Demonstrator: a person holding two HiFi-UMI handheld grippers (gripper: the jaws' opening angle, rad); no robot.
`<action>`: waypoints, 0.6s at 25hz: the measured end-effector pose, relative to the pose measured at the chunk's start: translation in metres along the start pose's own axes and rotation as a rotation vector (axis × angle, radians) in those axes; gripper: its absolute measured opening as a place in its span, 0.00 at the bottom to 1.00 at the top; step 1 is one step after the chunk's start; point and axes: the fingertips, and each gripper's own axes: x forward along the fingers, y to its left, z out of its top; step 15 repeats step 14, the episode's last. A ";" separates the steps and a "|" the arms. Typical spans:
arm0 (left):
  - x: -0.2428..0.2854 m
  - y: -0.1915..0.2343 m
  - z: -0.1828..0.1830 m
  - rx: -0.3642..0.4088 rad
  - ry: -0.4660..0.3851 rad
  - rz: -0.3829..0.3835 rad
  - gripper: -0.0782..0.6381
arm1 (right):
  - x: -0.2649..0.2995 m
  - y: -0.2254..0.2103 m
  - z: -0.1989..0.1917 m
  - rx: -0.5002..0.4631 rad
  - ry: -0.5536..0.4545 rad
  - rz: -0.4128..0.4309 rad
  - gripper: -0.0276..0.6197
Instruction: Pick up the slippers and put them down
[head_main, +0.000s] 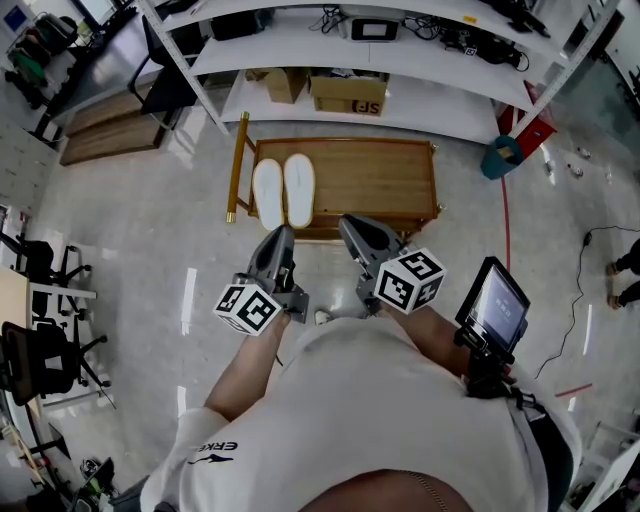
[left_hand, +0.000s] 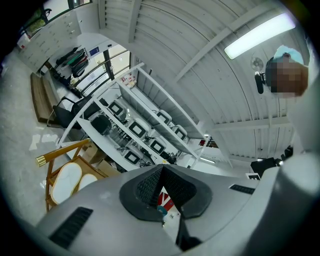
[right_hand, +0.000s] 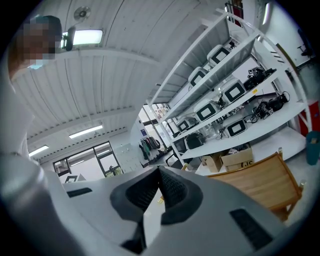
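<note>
While the slippers (head_main: 284, 191) lie paired on the worktop (head_main: 380, 175), your left hand-held gripper (head_main: 282, 233) and right hand-held gripper (head_main: 351, 223) hang closed, empty.

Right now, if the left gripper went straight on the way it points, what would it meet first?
The left gripper would probably reach the white shelving first; the slippers lie low and aside in its view. Depth is unclear.

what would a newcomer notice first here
A pair of white slippers lies side by side at the left end of a low wooden table, in front of the white shelves. Nearer the person, the left gripper and right gripper are both shut and empty.
</note>
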 end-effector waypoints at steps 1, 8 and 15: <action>-0.001 0.001 0.000 0.000 0.002 0.001 0.11 | 0.001 0.001 -0.001 -0.001 0.002 0.001 0.05; -0.004 0.005 0.003 0.001 0.017 0.005 0.11 | 0.007 0.008 -0.007 0.002 0.011 0.008 0.05; -0.005 0.014 0.005 0.011 0.018 0.006 0.11 | 0.016 0.010 -0.010 -0.006 0.017 0.017 0.05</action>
